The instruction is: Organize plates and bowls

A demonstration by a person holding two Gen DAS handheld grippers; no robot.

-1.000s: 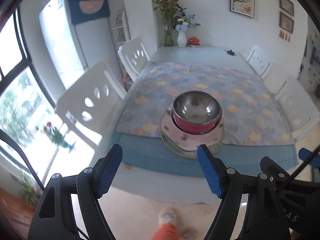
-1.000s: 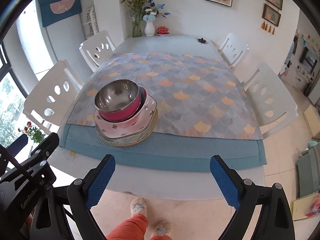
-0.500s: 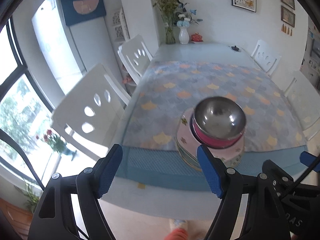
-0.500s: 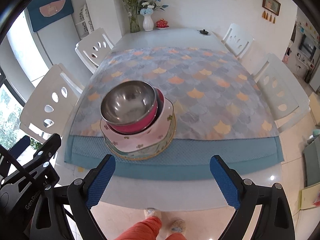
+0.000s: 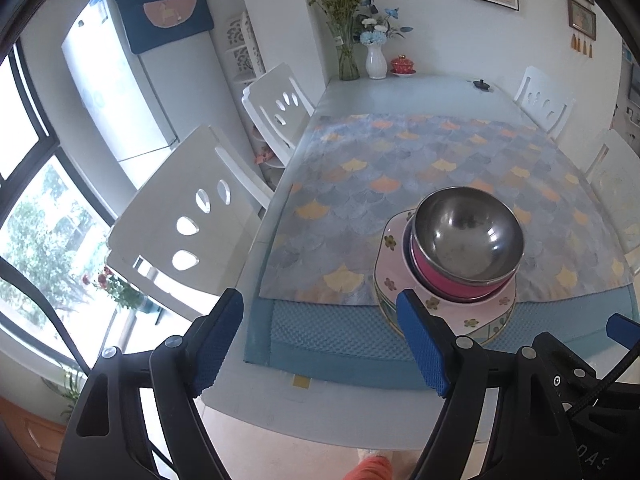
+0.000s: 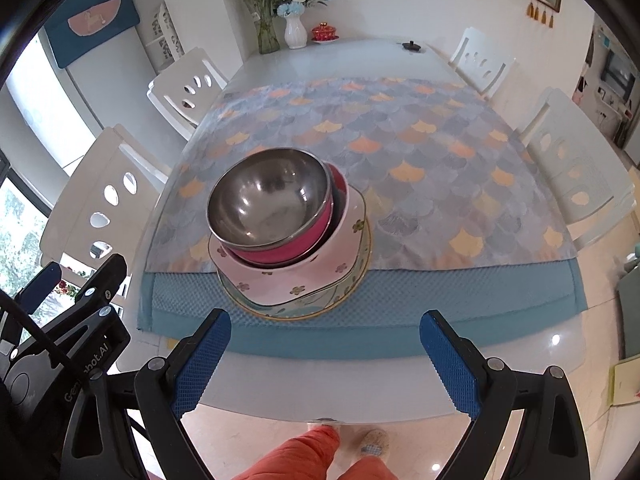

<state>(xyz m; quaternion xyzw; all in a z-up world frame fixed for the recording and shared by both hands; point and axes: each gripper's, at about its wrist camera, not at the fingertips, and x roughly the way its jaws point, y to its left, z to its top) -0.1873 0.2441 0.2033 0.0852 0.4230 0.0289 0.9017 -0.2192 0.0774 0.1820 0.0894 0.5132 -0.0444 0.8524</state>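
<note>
A stack of dishes stands near the table's front edge. On top is a steel bowl with a pink outside (image 5: 468, 236) (image 6: 270, 200). It sits in a pink flowered square bowl (image 5: 448, 304) (image 6: 296, 276), on round plates with a gold rim (image 6: 352, 276). My left gripper (image 5: 320, 340) is open and empty, left of and before the stack. My right gripper (image 6: 324, 360) is open and empty, before the stack and a little right of it.
The glass table carries a scale-patterned cloth (image 6: 400, 140) over a blue mat (image 6: 400, 300). White chairs (image 5: 188, 216) (image 6: 576, 168) stand on both sides. Vases of flowers (image 6: 296, 28) and a red pot (image 6: 324, 32) stand at the far end. A fridge (image 5: 120, 88) stands at the left.
Both grippers have moved closer to the table and the stack looks larger. In the left wrist view the stack has shifted to the right. Both grippers stay open.
</note>
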